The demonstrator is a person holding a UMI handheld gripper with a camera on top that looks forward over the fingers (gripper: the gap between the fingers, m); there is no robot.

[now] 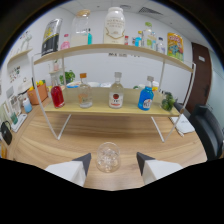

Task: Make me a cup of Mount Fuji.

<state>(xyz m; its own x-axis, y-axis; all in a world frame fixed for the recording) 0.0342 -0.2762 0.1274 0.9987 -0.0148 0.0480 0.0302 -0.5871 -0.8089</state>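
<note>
From my end, the lower part of the view is swallowed by the dark body of the rig, so I only see the tips of the 2 fingers of the gripper. They are spread apart, and the glass stands between them with a gap at each side, resting on the wooden table on its own base.

The glass is clear and rounded, standing upright with its long axis vertical and its mouth up. Something pale and lumpy sits inside it; I cannot tell what it is.

Beyond the fingers is a 2-tier shelf on white legs. On its lower board I see 4 bottles in a row, all upright: a red bottle, a clear bottle with an orange cap, a clear bottle with a red-and-white label, and a blue bottle. Their labels are too small for me to read. A green item stands at the end of that board past the blue bottle; I cannot identify it.

The upper board carries large jars and smaller bottles, among them a tall jar with a white label. A dark chair is partly cut off beside the shelf.
</note>
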